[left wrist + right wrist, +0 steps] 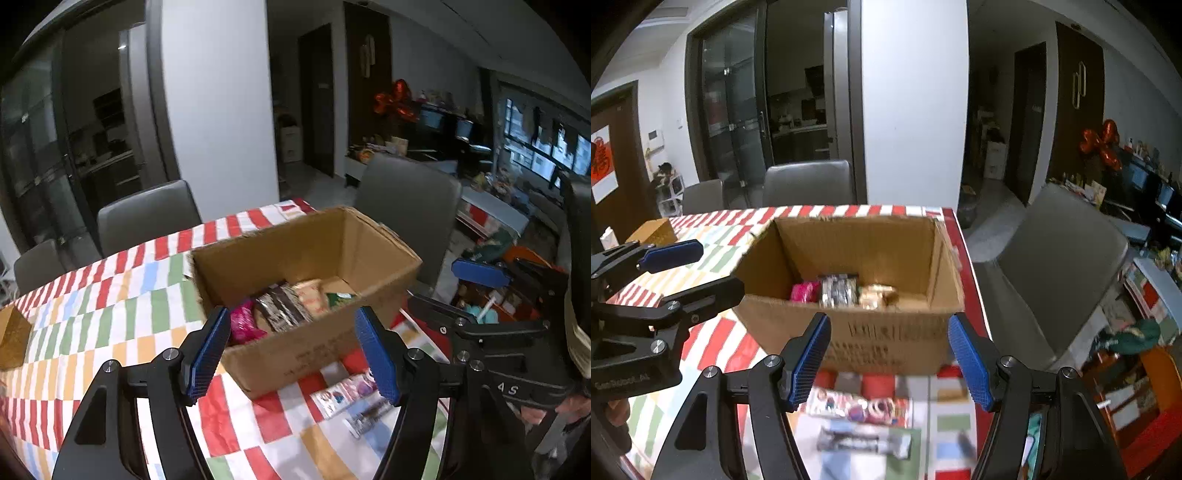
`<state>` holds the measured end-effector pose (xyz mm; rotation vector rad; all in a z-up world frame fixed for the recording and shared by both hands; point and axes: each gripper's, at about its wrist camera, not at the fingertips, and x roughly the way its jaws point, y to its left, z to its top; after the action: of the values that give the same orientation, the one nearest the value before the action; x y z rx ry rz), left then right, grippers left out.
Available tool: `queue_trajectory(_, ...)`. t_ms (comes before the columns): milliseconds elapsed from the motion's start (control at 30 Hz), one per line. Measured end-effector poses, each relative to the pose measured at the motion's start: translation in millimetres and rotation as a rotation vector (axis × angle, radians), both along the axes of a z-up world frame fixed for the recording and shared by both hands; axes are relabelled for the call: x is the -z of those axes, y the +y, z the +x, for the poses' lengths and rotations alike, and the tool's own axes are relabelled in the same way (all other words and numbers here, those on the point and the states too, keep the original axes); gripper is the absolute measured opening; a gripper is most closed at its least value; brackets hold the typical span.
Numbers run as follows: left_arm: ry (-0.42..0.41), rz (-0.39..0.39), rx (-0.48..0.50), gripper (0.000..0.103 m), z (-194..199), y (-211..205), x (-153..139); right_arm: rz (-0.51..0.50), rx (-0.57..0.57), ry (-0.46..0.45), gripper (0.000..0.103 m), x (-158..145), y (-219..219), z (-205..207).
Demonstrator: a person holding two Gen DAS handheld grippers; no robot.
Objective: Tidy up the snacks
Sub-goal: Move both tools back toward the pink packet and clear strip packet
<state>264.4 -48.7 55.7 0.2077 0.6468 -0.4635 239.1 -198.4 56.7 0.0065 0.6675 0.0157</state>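
Both the left gripper point(291, 350) and right gripper point(890, 360) hang wide and empty, so the right one should drop straight onto the snack packs point(862, 408) near the tabletop's front edge, just before the cardboard box point(849, 332).

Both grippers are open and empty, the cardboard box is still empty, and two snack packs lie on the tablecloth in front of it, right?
Not quite: the cardboard box already holds snacks, including a pink packet, as the right wrist view shows. The rest stands: left gripper and right gripper open and empty, two packs on the tablecloth.
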Motion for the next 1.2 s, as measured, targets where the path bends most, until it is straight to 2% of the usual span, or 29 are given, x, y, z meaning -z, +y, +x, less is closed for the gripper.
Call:
queue_trajectory(333,0.072,0.029,0.097,0.069,-17,-20,37,-0.009,0.031,0.096,0.067,30,-12,-19)
queue_trajectory(700,0.151,0.076,0.206,0.069,-22,-38,90,-0.028,0.053,0.239,0.067,76,-20,-31)
queue_trajectory(1200,0.275,0.118,0.329,0.068,-16,-65,141,-0.049,0.095,0.342,0.067,111,-33,-33)
